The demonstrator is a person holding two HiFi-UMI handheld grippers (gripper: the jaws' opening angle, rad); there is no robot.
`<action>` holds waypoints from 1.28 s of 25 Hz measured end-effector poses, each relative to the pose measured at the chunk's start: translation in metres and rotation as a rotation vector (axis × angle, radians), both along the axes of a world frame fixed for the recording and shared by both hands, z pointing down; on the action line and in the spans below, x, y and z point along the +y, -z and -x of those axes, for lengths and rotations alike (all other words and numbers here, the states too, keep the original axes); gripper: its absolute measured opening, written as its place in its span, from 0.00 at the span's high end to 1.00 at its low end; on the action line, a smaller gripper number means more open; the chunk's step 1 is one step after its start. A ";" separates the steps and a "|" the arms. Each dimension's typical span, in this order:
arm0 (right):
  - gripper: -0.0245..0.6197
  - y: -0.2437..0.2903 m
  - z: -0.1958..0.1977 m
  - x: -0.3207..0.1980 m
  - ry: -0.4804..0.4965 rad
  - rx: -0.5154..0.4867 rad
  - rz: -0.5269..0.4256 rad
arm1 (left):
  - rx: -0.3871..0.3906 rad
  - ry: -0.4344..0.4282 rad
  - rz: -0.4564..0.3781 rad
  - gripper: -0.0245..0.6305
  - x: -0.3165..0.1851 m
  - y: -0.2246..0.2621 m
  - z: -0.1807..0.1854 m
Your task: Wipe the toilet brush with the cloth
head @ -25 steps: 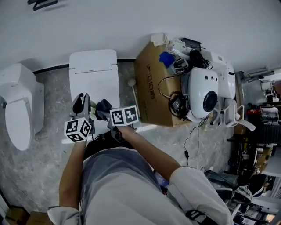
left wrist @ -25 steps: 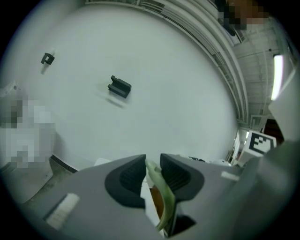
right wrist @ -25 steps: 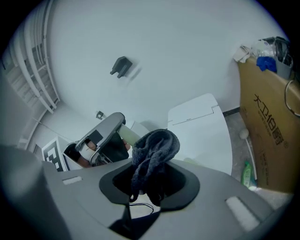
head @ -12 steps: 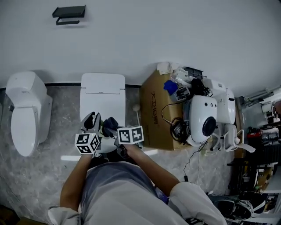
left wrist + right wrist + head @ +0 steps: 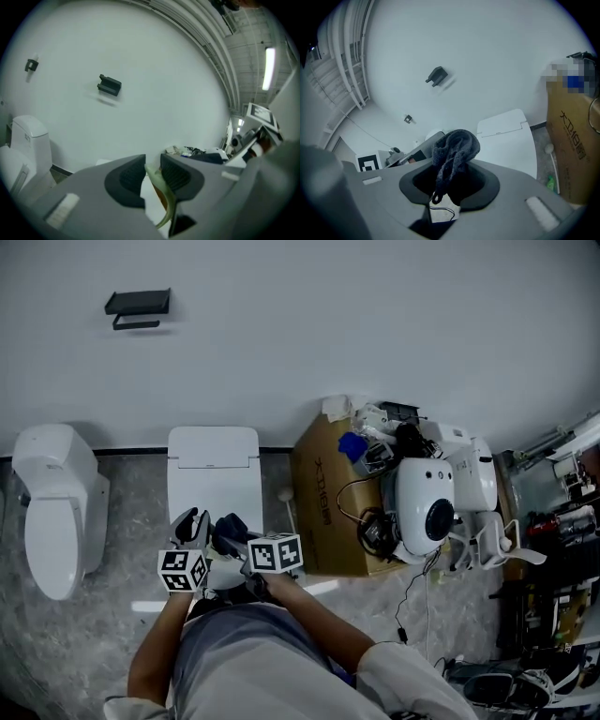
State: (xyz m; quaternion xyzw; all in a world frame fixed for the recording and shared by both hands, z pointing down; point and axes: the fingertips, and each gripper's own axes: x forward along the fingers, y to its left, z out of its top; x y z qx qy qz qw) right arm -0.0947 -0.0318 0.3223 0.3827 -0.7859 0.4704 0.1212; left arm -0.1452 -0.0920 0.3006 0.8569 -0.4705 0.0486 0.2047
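L hand-held gripper (image 5: 152, 171) pinches only a thin green strip (image 5: 165, 197), R hand-held gripper (image 5: 450, 180) clamps cloth (image 5: 454, 150); strip may slip once I rub.

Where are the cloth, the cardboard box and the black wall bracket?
cloth (image 5: 457, 147): right gripper view, on its bunched top fold.
cardboard box (image 5: 323, 498): head view, on the printed brown face.
black wall bracket (image 5: 138, 303): head view, middle of its upper bar.

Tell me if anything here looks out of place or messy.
The box beside the toilet is heaped with gadgets and loose cables, and one trails down to the floor. That clutter looks odd next to a toilet. Nothing looks spilled or broken.
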 end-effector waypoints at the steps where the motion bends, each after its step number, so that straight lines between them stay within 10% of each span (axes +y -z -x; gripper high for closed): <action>1: 0.80 0.001 -0.002 0.001 0.000 0.010 -0.008 | -0.014 -0.010 -0.007 0.96 0.002 0.001 0.000; 10: 0.80 0.027 -0.021 -0.007 -0.079 0.006 -0.094 | -0.047 -0.085 -0.137 0.96 0.017 0.040 -0.003; 32: 0.80 0.099 -0.045 0.024 0.001 0.188 -0.358 | 0.036 0.049 -0.134 0.96 0.079 0.117 0.061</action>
